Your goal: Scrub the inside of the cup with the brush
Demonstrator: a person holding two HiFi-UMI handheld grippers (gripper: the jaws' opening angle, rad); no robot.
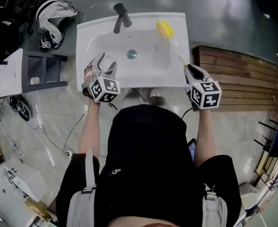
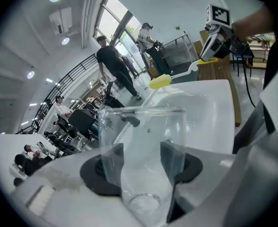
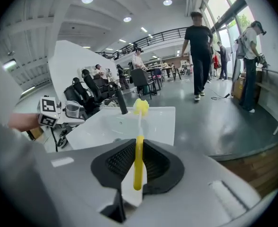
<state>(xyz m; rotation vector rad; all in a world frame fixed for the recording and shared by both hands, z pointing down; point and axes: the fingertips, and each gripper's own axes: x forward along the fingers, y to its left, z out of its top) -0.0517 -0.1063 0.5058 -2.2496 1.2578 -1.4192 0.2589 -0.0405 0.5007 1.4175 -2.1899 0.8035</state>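
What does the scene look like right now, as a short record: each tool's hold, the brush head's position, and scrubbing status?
left tool: shut on the clear cup, at the sink's front left
right tool: shut on the yellow brush by its handle
brush head: over the sink's back right, apart from the cup
scrubbing: not yet begun; brush outside cup

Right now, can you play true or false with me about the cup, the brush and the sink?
1. The left gripper holds a clear cup. True.
2. The brush is inside the cup. False: its head is over by the far side of the sink, apart from the cup.
3. The right gripper holds the brush by its handle. True.
4. The brush head is blue. False: it is yellow.
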